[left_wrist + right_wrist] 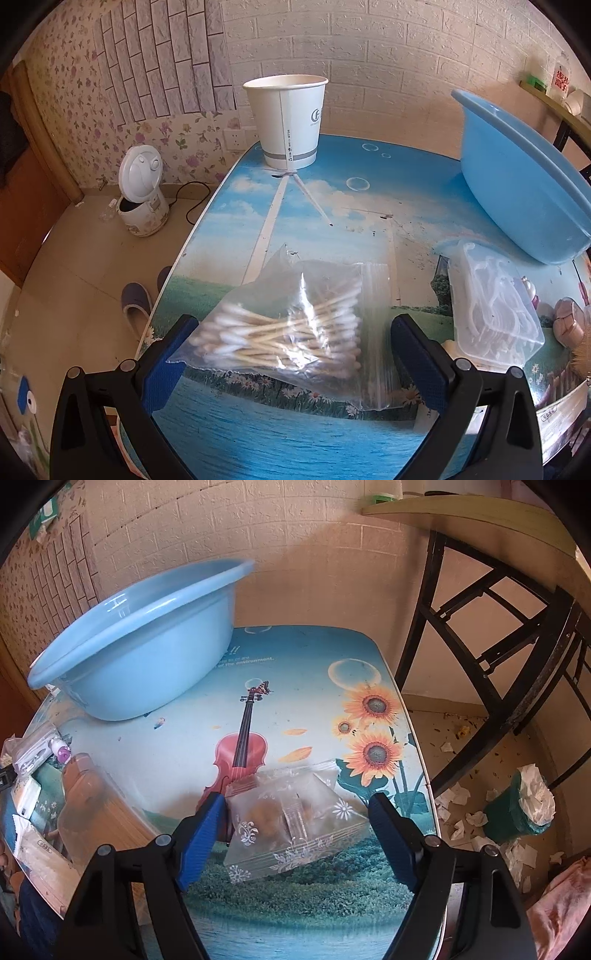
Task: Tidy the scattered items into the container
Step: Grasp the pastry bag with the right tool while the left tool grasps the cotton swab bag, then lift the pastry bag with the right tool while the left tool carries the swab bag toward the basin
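The bag of cotton swabs (291, 328) lies flat on the picture-printed bench (332, 206), right between the blue fingers of the left gripper (295, 338). Those fingers stand wide apart: the left pad (166, 363) overlaps the bag's near corner, though whether it touches cannot be told, and the right pad (419, 352) stands just beside the bag's sealed edge, not pressing it. To the right of the bag sits a clear plastic box of floss picks (493, 306), and behind that the blue basin (524, 177), the container, stands near the wall. A white paper cup (286, 120) stands upright at the far edge of the bench.

In the right wrist view, a frosted snack packet (291, 818) with white flower print lies on the bench between the fingers of the right gripper (297, 810). These fingers are also spread open: the left pad (201, 834) is touching or nearly touching the packet's edge, while the right pad (393, 836) is close beside its other end with a small gap. The blue basin (147, 642) sits well beyond the packet, up and to the left, with a clear tub of toothpicks (92, 812) lying at the left.
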### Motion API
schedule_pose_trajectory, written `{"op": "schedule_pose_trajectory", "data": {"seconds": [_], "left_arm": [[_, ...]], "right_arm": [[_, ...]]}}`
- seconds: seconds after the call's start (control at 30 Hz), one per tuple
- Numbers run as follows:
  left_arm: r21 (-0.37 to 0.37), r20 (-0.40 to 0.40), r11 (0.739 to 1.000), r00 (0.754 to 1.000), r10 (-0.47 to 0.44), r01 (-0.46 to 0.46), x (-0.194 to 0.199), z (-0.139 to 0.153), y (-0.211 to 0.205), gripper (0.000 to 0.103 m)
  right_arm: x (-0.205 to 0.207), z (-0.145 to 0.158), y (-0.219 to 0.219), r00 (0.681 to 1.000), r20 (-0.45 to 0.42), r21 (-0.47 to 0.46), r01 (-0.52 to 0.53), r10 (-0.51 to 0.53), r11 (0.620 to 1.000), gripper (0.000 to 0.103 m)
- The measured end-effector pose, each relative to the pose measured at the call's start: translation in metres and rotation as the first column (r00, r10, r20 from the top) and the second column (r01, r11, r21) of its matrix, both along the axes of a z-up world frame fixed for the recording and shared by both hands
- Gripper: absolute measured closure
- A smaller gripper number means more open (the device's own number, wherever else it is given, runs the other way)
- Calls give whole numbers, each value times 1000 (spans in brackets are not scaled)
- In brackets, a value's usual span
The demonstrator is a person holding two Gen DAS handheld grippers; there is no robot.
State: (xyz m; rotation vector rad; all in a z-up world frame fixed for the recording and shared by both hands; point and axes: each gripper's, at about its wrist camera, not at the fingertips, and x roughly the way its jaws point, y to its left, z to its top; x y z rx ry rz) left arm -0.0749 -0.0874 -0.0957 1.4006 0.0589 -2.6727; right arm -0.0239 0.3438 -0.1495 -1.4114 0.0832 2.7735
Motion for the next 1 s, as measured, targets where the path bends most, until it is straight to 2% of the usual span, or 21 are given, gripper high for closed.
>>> {"op": "schedule_pose_trajectory", "data": {"seconds": [0.1, 0.3, 0.37, 0.57, 0.63, 0.67, 0.8, 1.0], "left_arm": [[37, 1, 999, 1000, 12, -12, 0, -2, -6, 0], [31, -8, 999, 1000, 4, -4, 3, -1, -2, 2], [30, -16, 1000, 1000, -5, 6, 5, 0, 0, 8], [30, -39, 999, 998, -41, 42, 11, 5, 9, 34], [32, -43, 998, 998, -45, 47, 13, 7, 10, 51], [30, -47, 998, 998, -47, 48, 14, 8, 10, 55], [50, -40, 997, 998, -53, 55, 15, 10, 8, 60], [41, -62, 997, 996, -59, 62, 23, 19, 10, 62]], "right_arm": [[0, 0, 0, 1000, -5, 2, -4, 4, 1000, 23], [-2, 1, -2, 1000, -15, 8, -21, 21, 1000, 35], [-1, 1, -2, 1000, -17, 9, -25, 25, 1000, 36], [0, 2, -2, 999, -20, 5, -31, 31, 999, 37], [0, 2, -2, 999, -20, 0, -31, 31, 1000, 38], [0, 2, -2, 999, -19, -3, -32, 32, 999, 38], [4, 8, -2, 999, -34, -4, -29, 28, 1000, 39], [9, 18, -2, 998, -55, -11, -21, 20, 1000, 39]]}}
